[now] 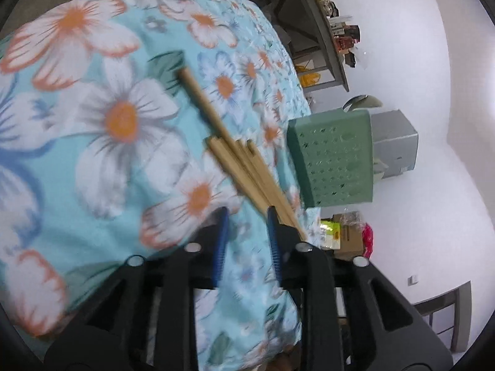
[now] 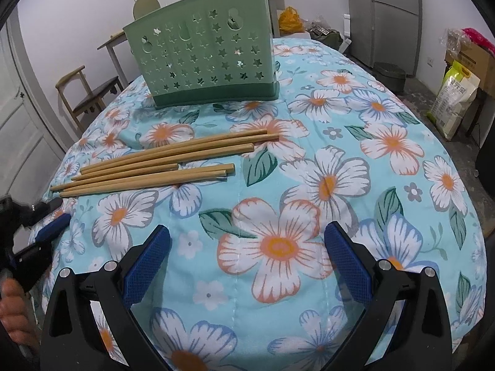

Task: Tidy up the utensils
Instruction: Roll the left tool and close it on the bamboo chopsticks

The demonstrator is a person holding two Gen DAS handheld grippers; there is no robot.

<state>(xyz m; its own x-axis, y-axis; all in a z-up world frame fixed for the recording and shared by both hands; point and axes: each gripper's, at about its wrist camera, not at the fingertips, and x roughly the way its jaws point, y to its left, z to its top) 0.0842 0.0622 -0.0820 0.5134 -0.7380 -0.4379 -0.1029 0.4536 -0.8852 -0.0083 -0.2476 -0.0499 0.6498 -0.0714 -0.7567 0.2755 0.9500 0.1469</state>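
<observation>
Pick-up step, judging by layout: chopsticks [image 2: 161, 167] lay bunched flat on the flowered surface [image 2: 340, 185], near the green holder [image 2: 201, 58]. Left gripper [image 1: 247, 213] sat at their thin ends, fingers apart, nothing held. Right gripper [image 2: 247, 238] hung back, fingers wide apart. Next move likely needs closing on one stick, not several.

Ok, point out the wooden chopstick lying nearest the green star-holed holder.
The rearmost light wooden chopstick in the row on the floral cloth; its blunt end reaches closest to the green star-perforated plastic holder. The others lie further towards the right gripper.
</observation>
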